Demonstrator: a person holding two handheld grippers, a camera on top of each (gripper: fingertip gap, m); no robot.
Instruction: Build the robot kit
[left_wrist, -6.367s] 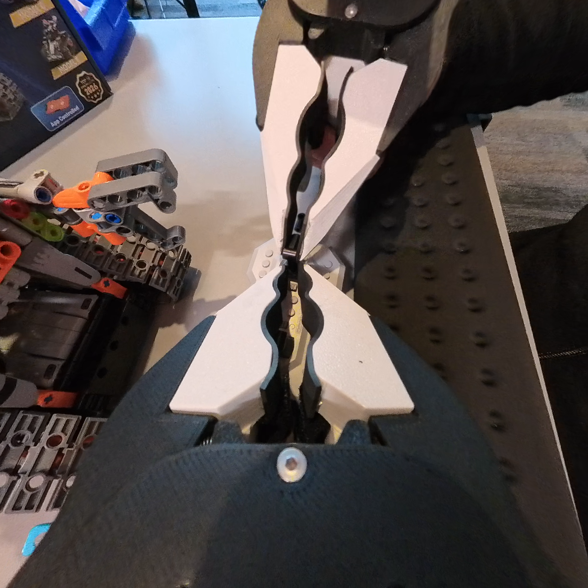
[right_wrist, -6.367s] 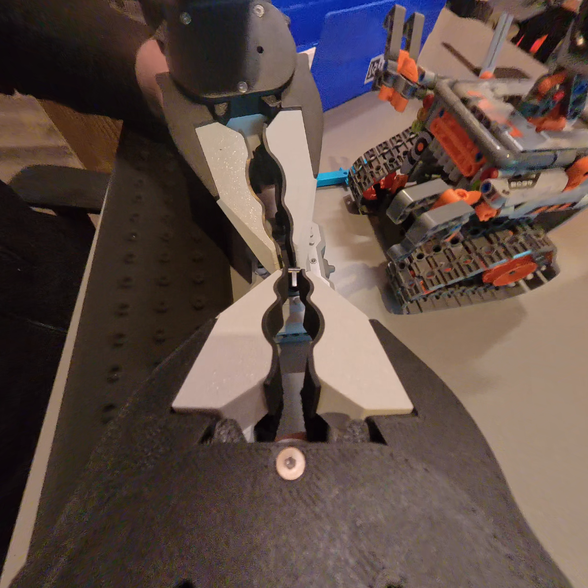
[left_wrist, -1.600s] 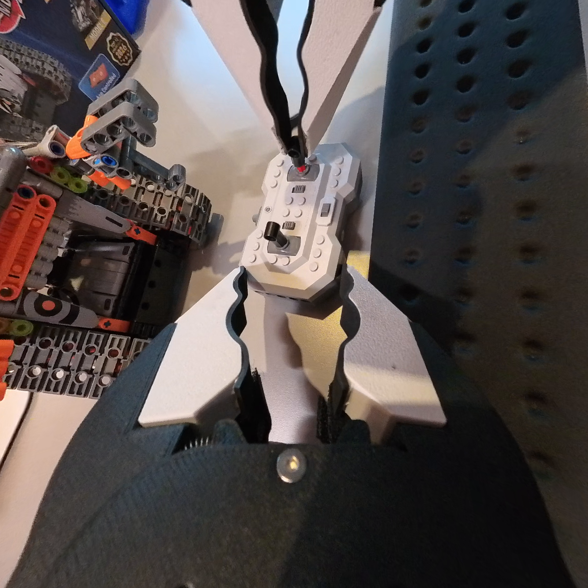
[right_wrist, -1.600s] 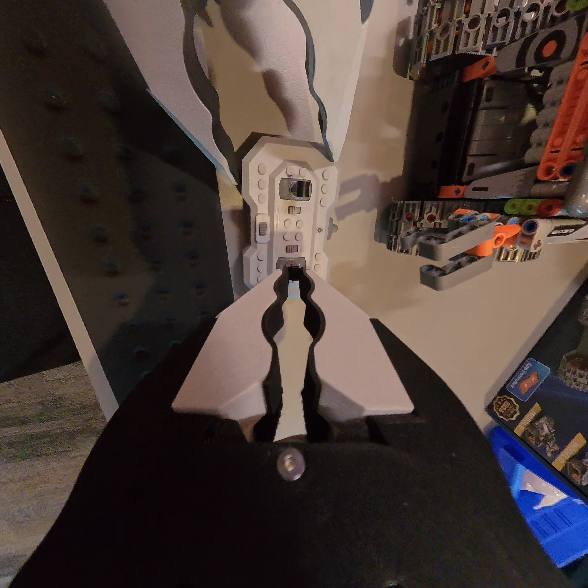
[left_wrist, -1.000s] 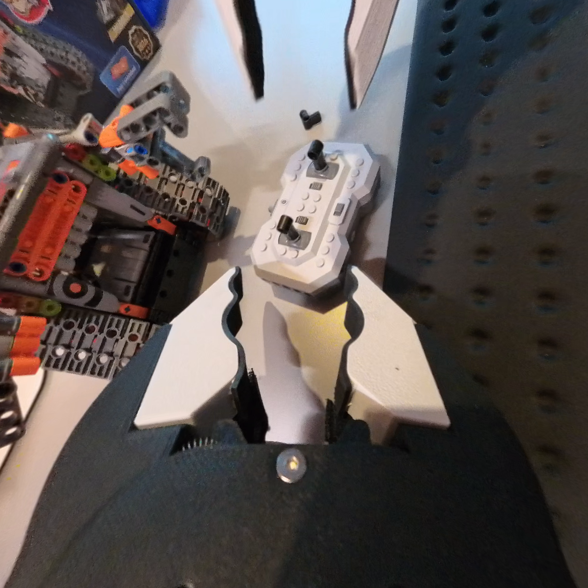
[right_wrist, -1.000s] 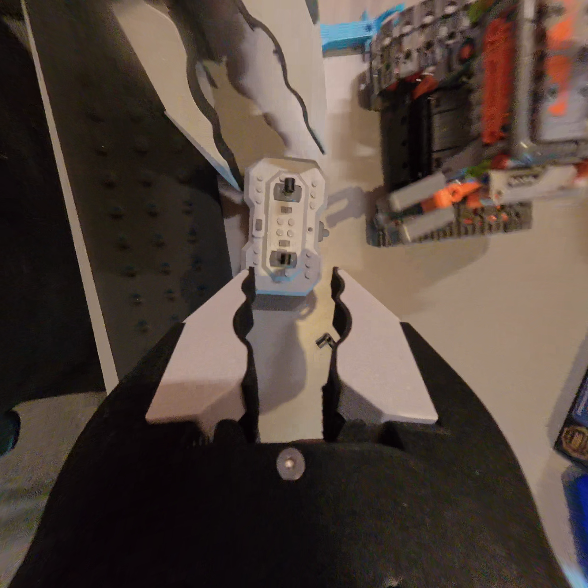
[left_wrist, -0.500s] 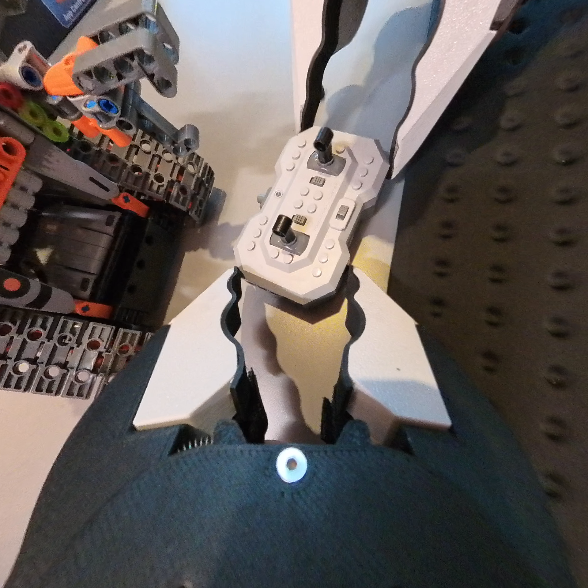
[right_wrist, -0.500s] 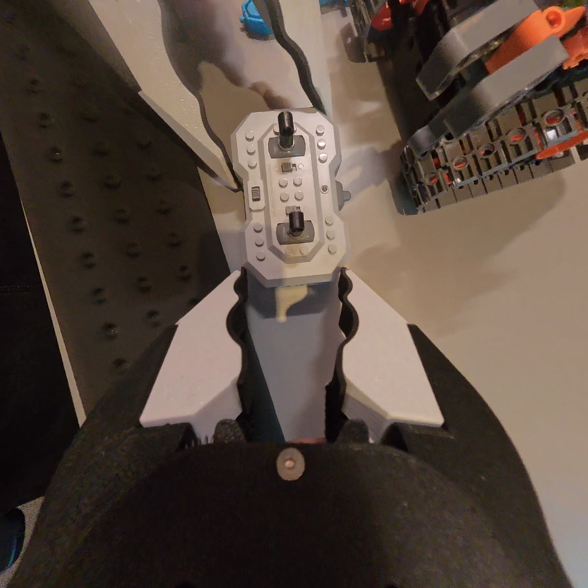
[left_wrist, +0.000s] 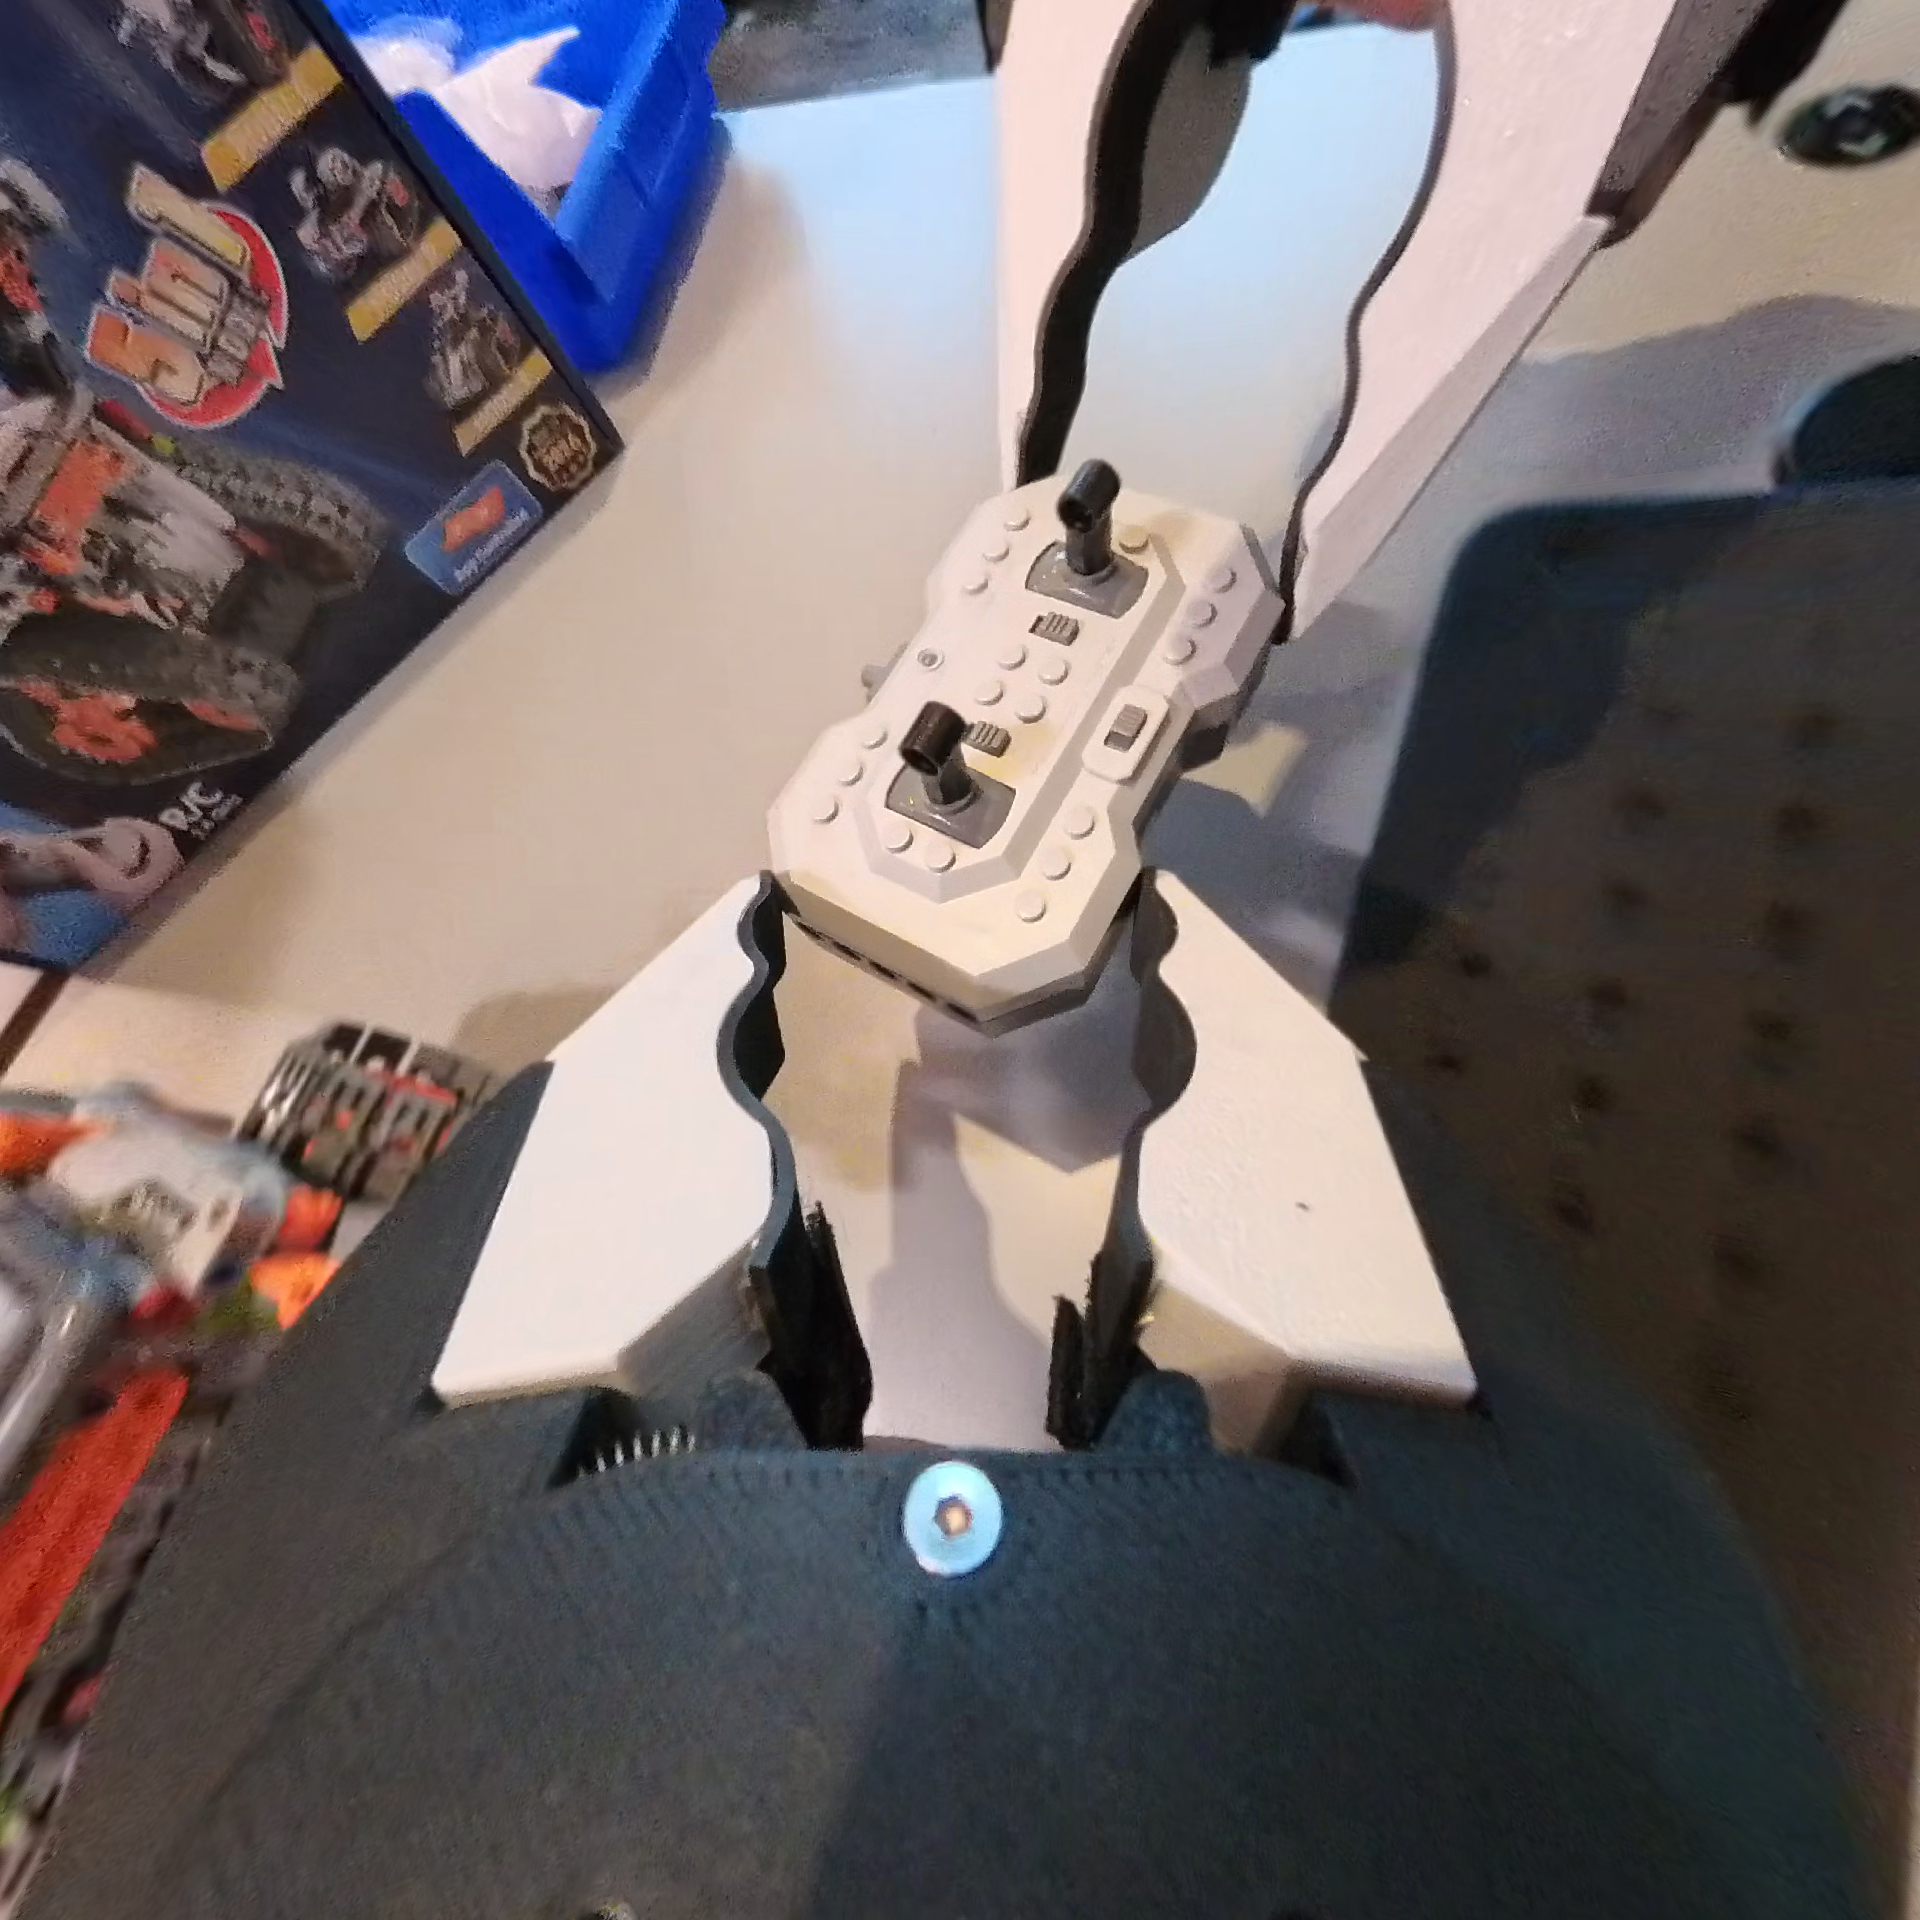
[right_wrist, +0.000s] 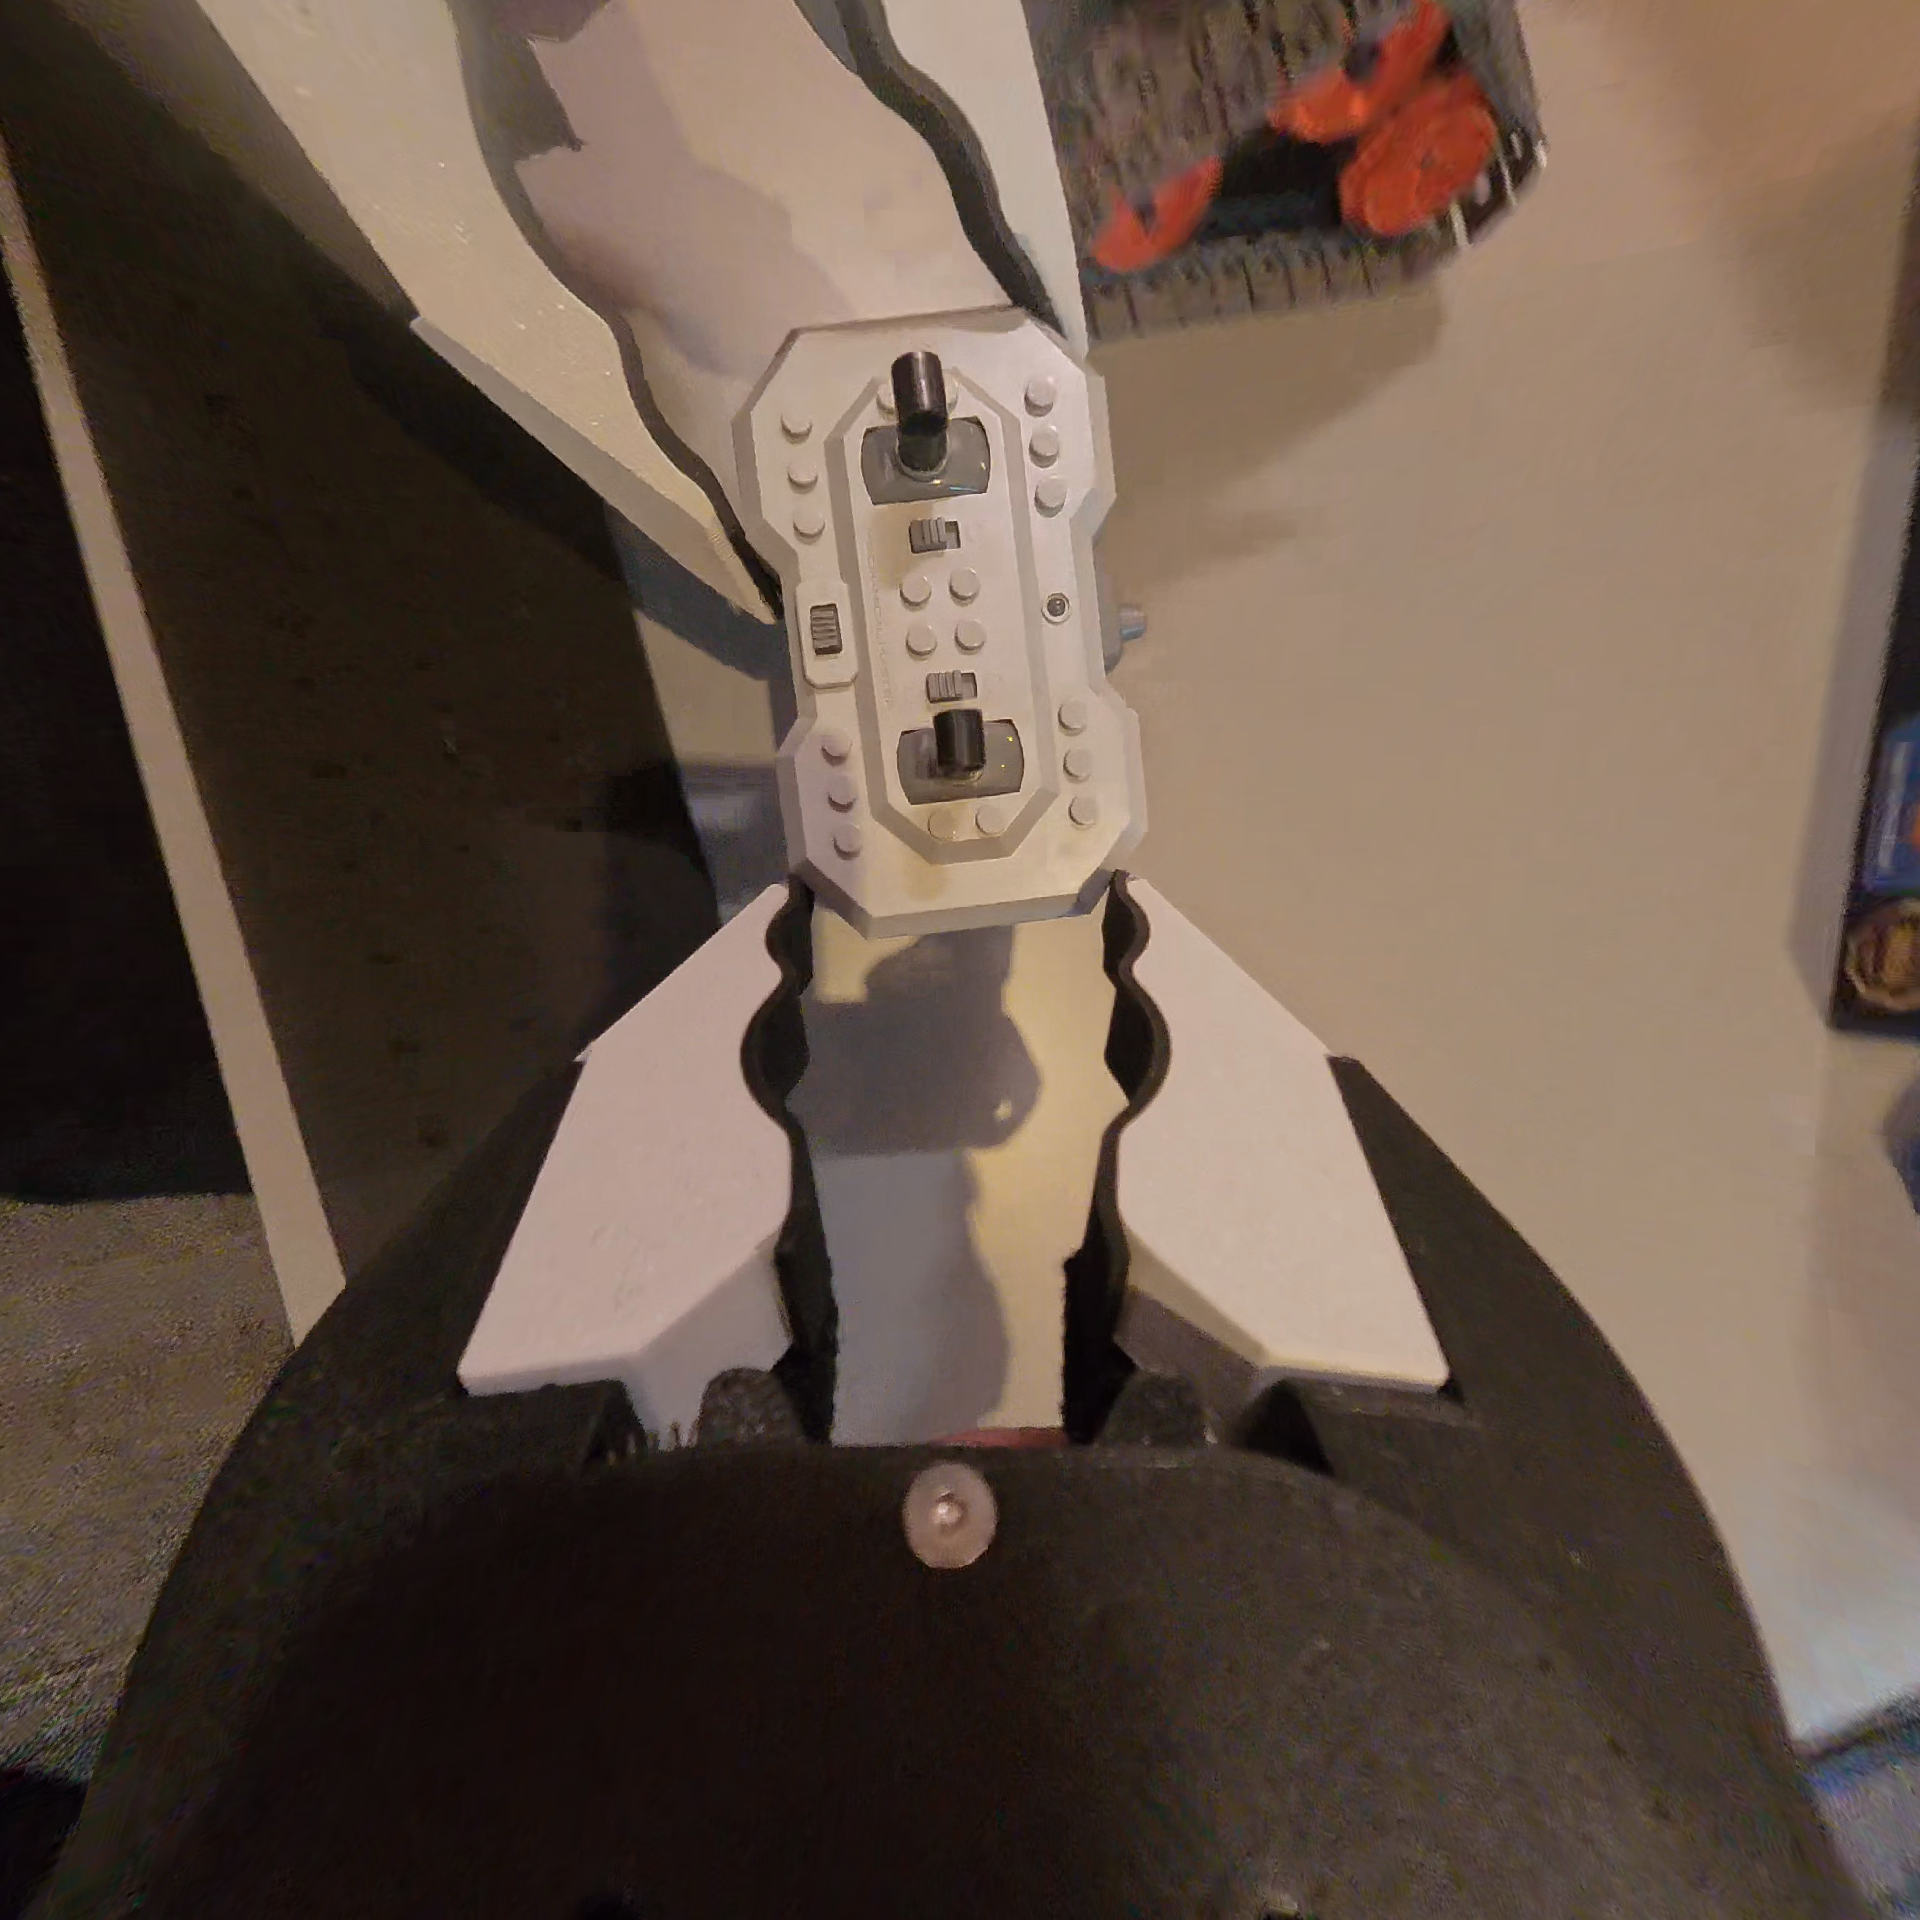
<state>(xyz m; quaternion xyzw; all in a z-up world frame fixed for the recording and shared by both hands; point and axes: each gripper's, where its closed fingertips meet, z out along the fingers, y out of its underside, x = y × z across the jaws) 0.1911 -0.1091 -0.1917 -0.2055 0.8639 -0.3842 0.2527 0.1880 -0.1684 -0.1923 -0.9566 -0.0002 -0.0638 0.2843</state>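
Above the pale table (left_wrist: 665, 644), both claws clamp the grey remote (left_wrist: 1023, 727) by its ends: left gripper (left_wrist: 951, 914) near, right gripper (right_wrist: 951, 914) opposite, seemingly lifted clear. Each bites only a shallow edge, so uneven pulling could twist it loose near the tracked model (right_wrist: 1299, 156)

Dim warm light, seemingly motion-blurred edges

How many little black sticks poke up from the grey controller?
2. One black stick stands at the far end of the grey controller in the right wrist view, by the left tongs. The other stick stands at the near end, by the right tongs.
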